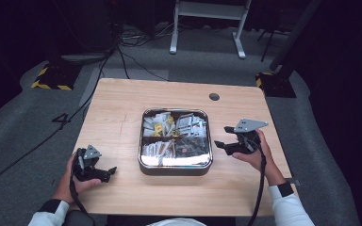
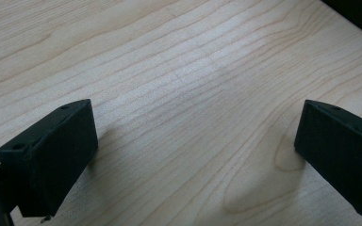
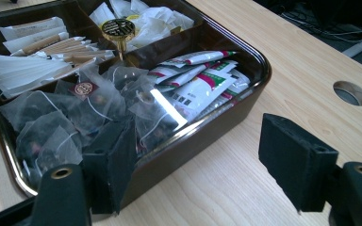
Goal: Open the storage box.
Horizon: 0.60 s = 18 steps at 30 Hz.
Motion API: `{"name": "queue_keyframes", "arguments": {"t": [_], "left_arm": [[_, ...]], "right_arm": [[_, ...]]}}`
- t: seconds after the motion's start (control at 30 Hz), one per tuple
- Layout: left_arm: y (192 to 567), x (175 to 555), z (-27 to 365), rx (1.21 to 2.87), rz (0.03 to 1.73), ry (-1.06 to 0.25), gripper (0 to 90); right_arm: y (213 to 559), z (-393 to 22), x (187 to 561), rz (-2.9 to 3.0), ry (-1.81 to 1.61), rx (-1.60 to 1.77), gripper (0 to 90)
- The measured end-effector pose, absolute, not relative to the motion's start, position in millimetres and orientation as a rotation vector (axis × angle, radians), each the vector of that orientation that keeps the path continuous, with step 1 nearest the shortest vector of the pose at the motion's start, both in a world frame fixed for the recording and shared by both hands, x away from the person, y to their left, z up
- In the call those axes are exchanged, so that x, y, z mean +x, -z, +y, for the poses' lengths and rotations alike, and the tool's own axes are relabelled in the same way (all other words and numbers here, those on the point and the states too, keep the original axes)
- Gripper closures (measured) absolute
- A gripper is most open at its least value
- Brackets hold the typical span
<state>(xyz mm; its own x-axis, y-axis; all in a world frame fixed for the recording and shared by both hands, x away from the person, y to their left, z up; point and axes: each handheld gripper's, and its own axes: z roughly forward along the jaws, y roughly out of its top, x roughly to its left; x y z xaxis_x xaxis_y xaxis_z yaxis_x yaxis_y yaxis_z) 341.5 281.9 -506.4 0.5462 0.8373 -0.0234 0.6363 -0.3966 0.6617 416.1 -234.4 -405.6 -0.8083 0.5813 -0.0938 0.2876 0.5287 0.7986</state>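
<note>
Both hands rest at the desk's [image 1: 122, 101] near edge, left gripper [image 1: 104, 173] fingers spread over bare wood, right gripper [image 1: 224, 137] fingers spread, empty, just beside the sachet-filled tray [image 1: 175, 168]: nothing picked yet, grasp still ahead.

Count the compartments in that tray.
4. The tray is split around a central knob: clear sachets nearest the right gripper, red-striped packets beside them, paper sticks behind, white packets at the far corner.
</note>
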Motion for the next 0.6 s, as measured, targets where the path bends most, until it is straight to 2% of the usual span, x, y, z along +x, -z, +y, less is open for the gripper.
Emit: {"name": "queue_keyframes", "arguments": {"t": [0.6], "left_arm": [[506,342,282,2.161,1.178,-0.419,0.3]], "right_arm": [[410,-177,434,2.506,-1.165,0.636,30.0]]}}
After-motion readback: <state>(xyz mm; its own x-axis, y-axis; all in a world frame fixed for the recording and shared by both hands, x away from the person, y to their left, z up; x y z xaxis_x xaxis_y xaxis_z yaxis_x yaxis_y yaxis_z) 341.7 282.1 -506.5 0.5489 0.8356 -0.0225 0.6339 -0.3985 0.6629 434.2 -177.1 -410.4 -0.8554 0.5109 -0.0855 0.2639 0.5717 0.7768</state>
